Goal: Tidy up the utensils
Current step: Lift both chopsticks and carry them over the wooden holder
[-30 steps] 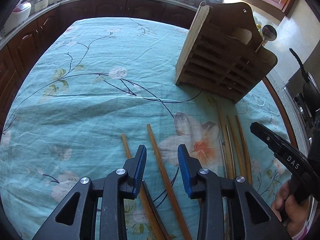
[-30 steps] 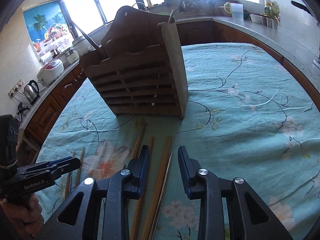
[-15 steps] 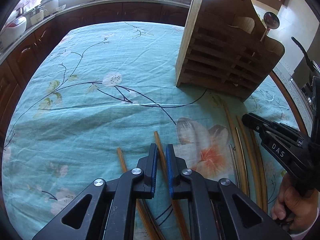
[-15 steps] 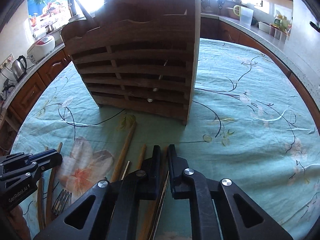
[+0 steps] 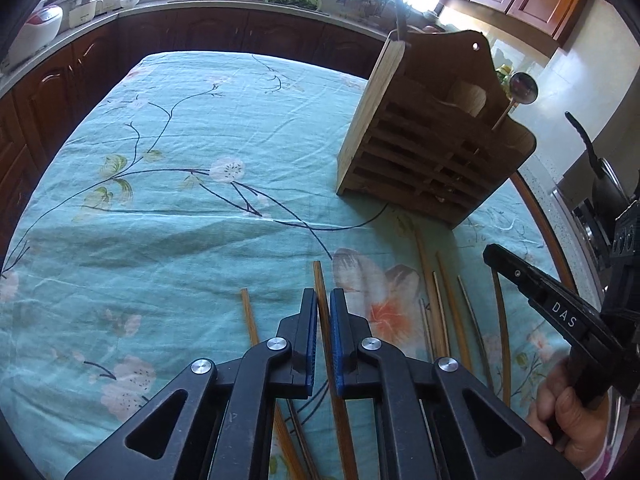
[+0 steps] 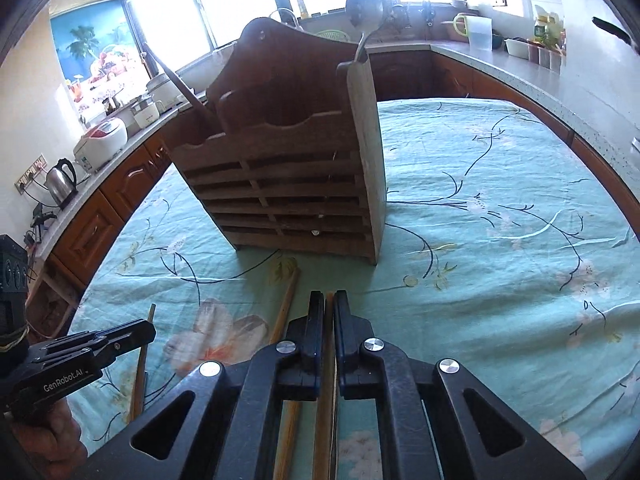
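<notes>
Both claws clamped on chopsticks, wooden rack waiting ahead.

Left claw [image 5: 324, 300] closed on one wooden chopstick [image 5: 319, 280], gripped along its length so the far end projects toward 12 o'clock, presumably ready for lifting tip-first. Right claw [image 6: 329, 302] likewise clamped on a second chopstick [image 6: 329, 300], pointing at the slatted utensil holder [image 6: 292, 184] at 12 o'clock in the right-wrist view and at 1 o'clock in the left-wrist view. Remaining loose chopsticks [image 5: 444, 300] spread on the floral cloth of the worktop [image 5: 180, 220], at 3 o'clock of the left claw, roughly parallel and near the holder's base, likely for short carries. Ladle [image 6: 364, 8] already standing in the holder's right compartment, handle down.
</notes>
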